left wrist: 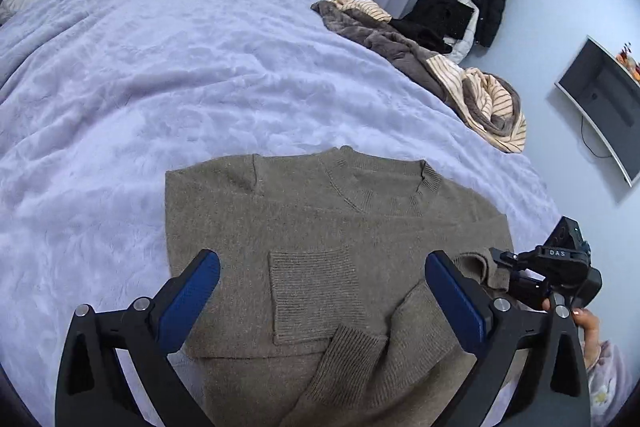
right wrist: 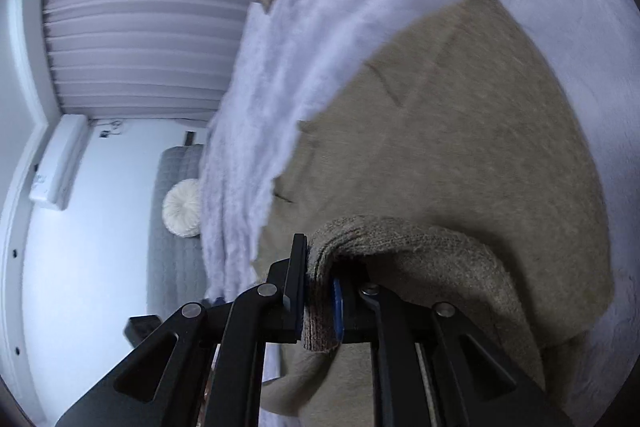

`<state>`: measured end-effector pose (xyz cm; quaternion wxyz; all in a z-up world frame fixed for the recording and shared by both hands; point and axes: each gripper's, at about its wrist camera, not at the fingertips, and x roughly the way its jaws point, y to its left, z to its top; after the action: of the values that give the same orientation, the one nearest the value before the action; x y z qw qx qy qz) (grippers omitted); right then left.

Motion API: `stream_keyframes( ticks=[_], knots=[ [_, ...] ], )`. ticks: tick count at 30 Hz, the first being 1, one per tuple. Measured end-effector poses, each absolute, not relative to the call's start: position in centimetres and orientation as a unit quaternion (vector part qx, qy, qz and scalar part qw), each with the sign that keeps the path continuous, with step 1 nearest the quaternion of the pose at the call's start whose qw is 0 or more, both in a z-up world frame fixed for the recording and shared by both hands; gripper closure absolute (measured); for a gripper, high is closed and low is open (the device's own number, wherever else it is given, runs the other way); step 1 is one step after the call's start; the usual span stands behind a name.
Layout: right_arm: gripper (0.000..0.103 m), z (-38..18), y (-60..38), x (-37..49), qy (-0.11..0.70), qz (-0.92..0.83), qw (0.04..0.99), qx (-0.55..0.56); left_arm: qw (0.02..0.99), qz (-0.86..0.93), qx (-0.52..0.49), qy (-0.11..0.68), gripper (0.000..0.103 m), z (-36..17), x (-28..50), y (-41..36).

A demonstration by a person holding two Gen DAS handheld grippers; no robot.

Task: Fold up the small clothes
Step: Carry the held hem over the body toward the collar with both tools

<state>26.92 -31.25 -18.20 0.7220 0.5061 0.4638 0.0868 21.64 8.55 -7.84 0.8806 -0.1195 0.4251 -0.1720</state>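
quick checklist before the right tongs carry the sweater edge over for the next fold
1. Right tongs shut on the sweater: ok, a thick knit edge sits pinched between the pads.
2. Left tongs free: ok, open above the sweater, holding nothing.
3. Near sleeve already folded in: ok, its ribbed cuff lies flat on the body.
4. Sweater body flat: ok on the collar side; the part lifted by the right tongs is bunched.
5. Landing area on the blanket: ok, the clothes pile lies apart at the far edge.
6. How many layers the right tongs hold: cannot tell.
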Motion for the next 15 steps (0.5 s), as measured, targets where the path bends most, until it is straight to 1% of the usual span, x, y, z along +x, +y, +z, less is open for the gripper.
stream_keyframes(
  ticks=[3,5,8,9,11,13,14,15],
  knots=[
    [0.086,-19.7,-31.8,25.6,0.442,0.104,0.711,0.536,0.853,-0.209,-0.076,0.472,0.001,-9.9,20.4,7.3],
    [0.085,-19.7,-32.2,24.9,0.438,0.110,0.712,0.538,0.829,-0.226,-0.063,0.508,0.001,-11.6,19.9,6.4],
    [0.081,-19.4,-32.3,24.5,0.444,0.114,0.715,0.528,0.798,-0.246,-0.048,0.549,0.003,-13.3,19.1,5.2],
    [0.079,-19.3,-32.3,24.5,0.445,0.114,0.716,0.525,0.787,-0.253,-0.046,0.561,0.014,-13.7,19.2,4.7],
    [0.073,-18.9,-32.2,24.1,0.444,0.116,0.717,0.524,0.760,-0.268,-0.056,0.590,0.027,-14.7,19.4,3.9],
    [0.068,-18.6,-31.7,24.1,0.444,0.117,0.719,0.521,0.746,-0.272,-0.078,0.603,0.029,-15.5,19.9,3.7],
    [0.067,-18.5,-31.6,24.2,0.446,0.117,0.720,0.520,0.741,-0.273,-0.092,0.606,0.031,-15.6,20.2,3.8],
    [0.067,-18.5,-31.4,24.1,0.448,0.117,0.719,0.519,0.737,-0.275,-0.106,0.608,0.037,-15.7,20.3,3.9]
  ],
)
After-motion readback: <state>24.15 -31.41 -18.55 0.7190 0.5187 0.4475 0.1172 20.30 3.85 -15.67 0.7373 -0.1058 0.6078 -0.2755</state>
